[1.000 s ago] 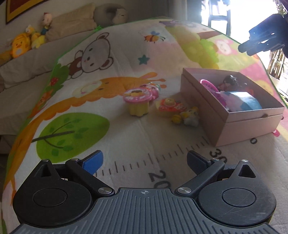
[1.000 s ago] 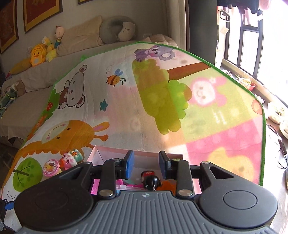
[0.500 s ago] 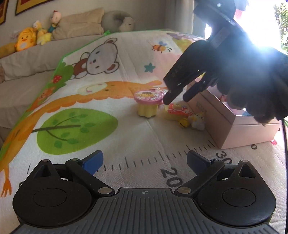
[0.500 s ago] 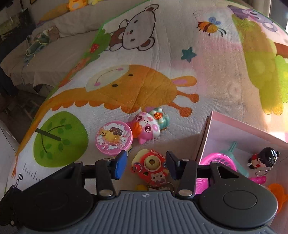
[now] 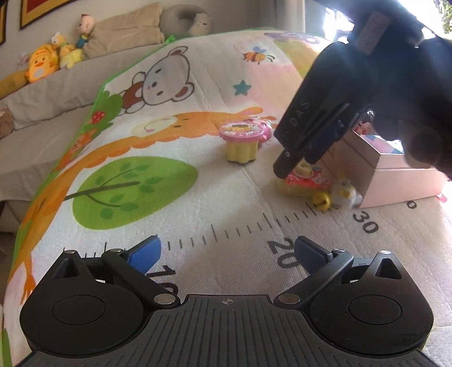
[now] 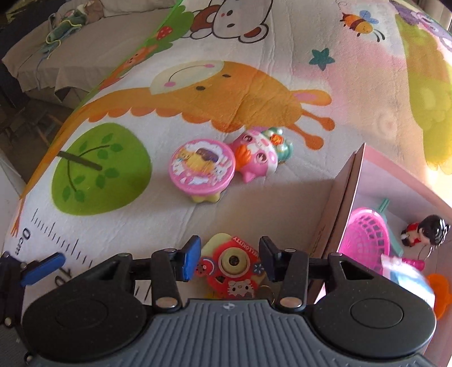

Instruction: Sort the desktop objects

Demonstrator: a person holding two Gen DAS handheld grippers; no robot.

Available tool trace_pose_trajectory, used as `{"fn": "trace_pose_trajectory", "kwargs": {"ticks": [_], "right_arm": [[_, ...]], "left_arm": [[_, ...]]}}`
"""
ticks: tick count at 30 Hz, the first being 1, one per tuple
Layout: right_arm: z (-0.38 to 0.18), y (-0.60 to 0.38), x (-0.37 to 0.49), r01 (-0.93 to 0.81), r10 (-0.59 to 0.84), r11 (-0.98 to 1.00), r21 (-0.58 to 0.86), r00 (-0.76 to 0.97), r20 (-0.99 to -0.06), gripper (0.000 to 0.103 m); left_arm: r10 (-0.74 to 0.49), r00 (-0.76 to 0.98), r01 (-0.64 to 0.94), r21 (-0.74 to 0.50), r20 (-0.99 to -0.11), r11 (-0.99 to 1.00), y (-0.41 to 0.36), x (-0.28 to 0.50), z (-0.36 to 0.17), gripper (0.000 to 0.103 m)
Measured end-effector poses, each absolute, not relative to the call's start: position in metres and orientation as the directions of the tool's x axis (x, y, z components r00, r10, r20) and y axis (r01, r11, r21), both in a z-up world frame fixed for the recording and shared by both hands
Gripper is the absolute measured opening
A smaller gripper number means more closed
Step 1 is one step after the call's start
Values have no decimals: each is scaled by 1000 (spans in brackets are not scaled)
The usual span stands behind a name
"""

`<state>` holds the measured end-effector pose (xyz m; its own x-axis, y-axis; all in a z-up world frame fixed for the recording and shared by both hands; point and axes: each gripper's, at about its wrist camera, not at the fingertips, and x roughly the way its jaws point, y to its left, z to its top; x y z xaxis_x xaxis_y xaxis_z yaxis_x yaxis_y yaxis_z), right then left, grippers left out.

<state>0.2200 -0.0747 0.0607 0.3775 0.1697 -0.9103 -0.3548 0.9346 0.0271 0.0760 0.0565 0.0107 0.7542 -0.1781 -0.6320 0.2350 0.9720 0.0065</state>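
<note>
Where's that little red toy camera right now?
The toy camera lies on the play mat, between the open fingers of the right claw, just left of the pink box in the right wrist view.

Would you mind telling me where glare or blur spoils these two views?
Left wrist view: window glare blows out the top right, leaving the right tongs a dark shape. Right wrist view: evenly lit, though the box contents at the right edge smear.
</note>
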Motion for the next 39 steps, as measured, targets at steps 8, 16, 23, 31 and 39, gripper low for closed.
{"fn": "trace_pose_trajectory", "kwargs": {"ticks": [8, 16, 23, 31, 39], "right_arm": [[112, -78, 230, -287, 319, 936, 205, 442, -838, 65], [56, -58, 324, -104, 110, 992, 65, 523, -845, 66], [59, -55, 313, -213, 105, 977, -8, 516, -850, 39], [56, -76, 252, -299, 274, 937, 181, 305, -912, 20], [90, -123, 113, -390, 286, 919, 61, 551, -784, 27]], "left_arm": [[-191, 739, 241, -12, -646, 970, 58, 76, 8, 103], [-201, 722, 229, -46, -662, 972, 63, 81, 6, 103], [-207, 723, 230, -53, -659, 972, 63, 81, 6, 103], [-257, 710, 303, -46, -656, 952, 56, 77, 6, 103], [-232, 706, 289, -27, -669, 957, 53, 78, 4, 103]]}}
